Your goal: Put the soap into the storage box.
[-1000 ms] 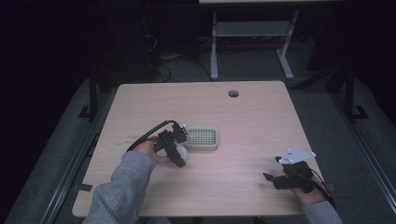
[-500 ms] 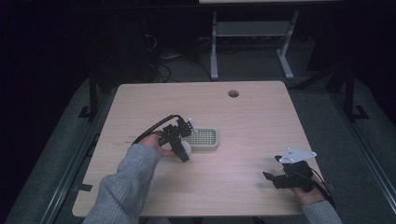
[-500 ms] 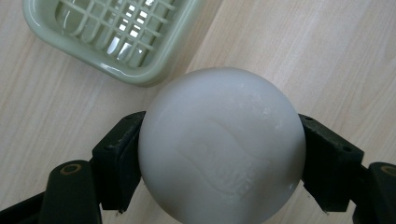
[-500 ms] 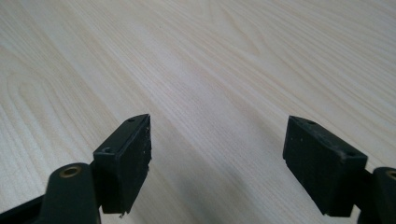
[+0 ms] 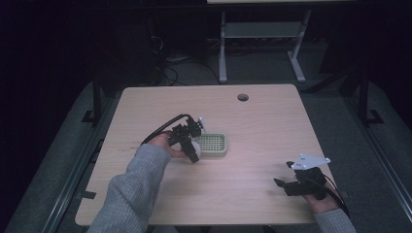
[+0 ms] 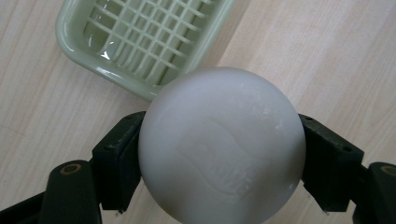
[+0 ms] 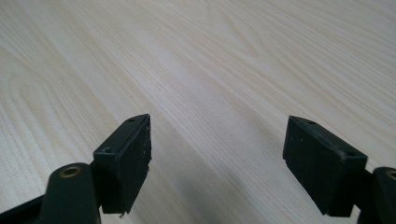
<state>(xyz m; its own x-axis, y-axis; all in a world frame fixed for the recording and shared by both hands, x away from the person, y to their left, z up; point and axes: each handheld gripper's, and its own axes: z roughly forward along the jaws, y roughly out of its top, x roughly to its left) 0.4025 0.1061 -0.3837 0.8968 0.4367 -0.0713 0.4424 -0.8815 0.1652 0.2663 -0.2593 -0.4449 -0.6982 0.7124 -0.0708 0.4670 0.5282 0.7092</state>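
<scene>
A white rounded bar of soap [image 6: 222, 147] sits pinched between the two black jaws of the left gripper [image 6: 219, 163], one jaw pressed against each of its sides; a faint stamped mark shows on its face. Just past the fingertips, beyond the soap, lies a pale green soap dish [image 6: 135, 42] with a slatted grid bottom, resting flat on the wooden table [image 6: 327, 60]. In the left gripper view the soap overlaps the dish's near rim, though whether it touches the rim cannot be told.

In the high view the left gripper [image 5: 190, 145] is held near the table's middle, with the soap [image 5: 195, 147] at its tip just beside the left end of the dish [image 5: 213, 145]. A grey sleeve [image 5: 131, 194] reaches in from the bottom edge, and a black cable loops back from the gripper over the hand.

The right gripper [image 5: 282, 183] rests well apart from the dish, near the table's front right corner, with its grey three-cornered plate on top. In the right gripper view its jaws stand spread wide, with bare wood grain [image 7: 224, 70] between and ahead of the fingertips [image 7: 130, 154].
</scene>
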